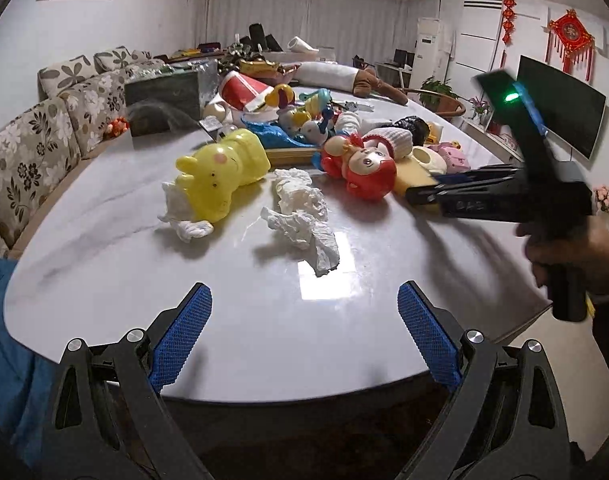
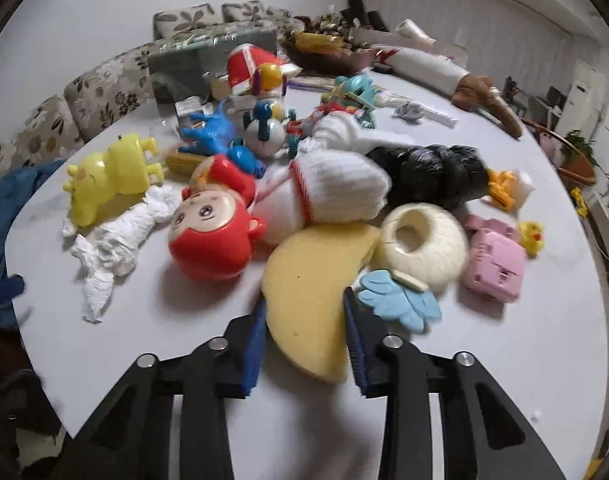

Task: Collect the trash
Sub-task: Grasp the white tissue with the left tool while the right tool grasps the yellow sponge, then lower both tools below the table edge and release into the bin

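On the table (image 1: 104,264): two tissue wads (image 1: 300,216) (crumpled), one sponge (image 2: 304,300).

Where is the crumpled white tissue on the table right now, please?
In the left wrist view the crumpled white tissue lies mid-table, just right of the yellow toy and left of the red-haired doll.

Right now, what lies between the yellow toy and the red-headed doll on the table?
Crumpled white tissue lies between the yellow toy and the red-headed doll. Both wrist views show it; in the left wrist view a second wad lies against the yellow toy's near side.
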`<state>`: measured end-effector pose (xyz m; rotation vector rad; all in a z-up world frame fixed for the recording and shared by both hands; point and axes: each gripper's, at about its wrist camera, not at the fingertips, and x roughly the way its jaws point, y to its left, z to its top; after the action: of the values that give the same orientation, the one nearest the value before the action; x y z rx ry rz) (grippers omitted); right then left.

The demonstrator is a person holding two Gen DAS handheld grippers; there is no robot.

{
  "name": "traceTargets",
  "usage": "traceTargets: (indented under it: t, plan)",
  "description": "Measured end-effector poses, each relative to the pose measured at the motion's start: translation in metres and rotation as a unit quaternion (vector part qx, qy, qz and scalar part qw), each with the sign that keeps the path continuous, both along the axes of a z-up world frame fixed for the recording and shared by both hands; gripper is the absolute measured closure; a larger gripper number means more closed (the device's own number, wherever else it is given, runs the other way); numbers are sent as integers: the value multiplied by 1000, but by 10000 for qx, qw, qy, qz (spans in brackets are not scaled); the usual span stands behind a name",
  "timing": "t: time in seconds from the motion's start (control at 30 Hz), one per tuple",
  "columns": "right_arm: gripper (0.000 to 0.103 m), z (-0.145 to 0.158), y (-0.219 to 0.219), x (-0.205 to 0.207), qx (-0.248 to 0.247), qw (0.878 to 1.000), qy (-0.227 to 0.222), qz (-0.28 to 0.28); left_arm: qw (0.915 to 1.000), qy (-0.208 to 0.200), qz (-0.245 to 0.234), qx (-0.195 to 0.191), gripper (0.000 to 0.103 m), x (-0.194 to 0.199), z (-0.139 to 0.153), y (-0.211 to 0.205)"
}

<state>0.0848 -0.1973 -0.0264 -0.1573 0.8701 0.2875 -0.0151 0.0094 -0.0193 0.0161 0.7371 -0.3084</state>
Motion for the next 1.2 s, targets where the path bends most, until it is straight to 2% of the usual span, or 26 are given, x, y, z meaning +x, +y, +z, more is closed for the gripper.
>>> traceTargets:
  t: [0.17, 0.3, 0.37, 0.4, 0.43, 0.5, 0.6, 0.63, 0.73, 0.8, 0.87, 0.93, 1.0, 1.1, 1.13, 1.17, 1.2]
  plan:
    - [69, 47, -30, -55, 1282, 9912, -156, 291, 9998, 126, 134, -21, 11, 21, 0, -14]
    - [68, 58, -47, -90, 1694, 9848, -160, 339, 9987, 302, 413, 91, 12, 53, -5, -29]
    - [67, 56, -52, -103, 1754, 9839, -150, 294, 9974, 428, 551, 187, 44, 71, -11, -34]
    - [67, 52, -55, -106, 1735, 9844, -146, 263, 9973, 334, 547, 368, 70, 76, -12, -39]
    - [67, 49, -57, -107, 1714, 9848, -158, 215, 9968, 283, 510, 553, 80, 82, -13, -43]
    - [67, 41, -61, -114, 1752, 9843, -120, 168, 9976, 286, 452, 435, 82, 82, -9, -42]
    - [67, 34, -65, -125, 1888, 9819, -73, 152, 9995, 81, 285, 61, 82, 50, 22, -33]
    - [67, 35, -66, -129, 1944, 9807, -78, 198, 9997, -174, 161, -49, 82, 27, 42, -30]
    - [67, 52, -67, -148, 2185, 9748, -168, 415, 9961, -872, -85, -65, 82, -34, 88, -23]
    - [67, 69, -65, -167, 2276, 9714, -256, 621, 9936, -1081, -296, -139, 82, -67, 105, -18]
    - [66, 79, -62, -181, 2319, 9690, -205, 828, 9921, -1093, -603, -113, 82, -96, 110, -14]
    - [66, 78, -55, -200, 2317, 9670, 70, 1054, 9926, -867, -850, 34, 82, -113, 101, -17]
    - [66, 67, -49, -212, 2119, 9705, 340, 1100, 9934, -545, -1004, 122, 82, -120, 83, -18]
    - [63, 23, -41, -219, 1803, 9736, 951, 1025, 9929, 330, -1118, 213, 80, -120, 31, -17]
    - [60, 3, -40, -217, 1751, 9730, 1181, 929, 9904, 721, -1146, 273, 68, -116, 3, -18]
    - [46, -20, -40, -214, 1723, 9712, 1417, 833, 9874, 1023, -1159, 353, 55, -111, -21, -20]
    - [27, -53, -39, -209, 1673, 9676, 1752, 711, 9838, 1358, -1050, 514, 21, -103, -55, -20]
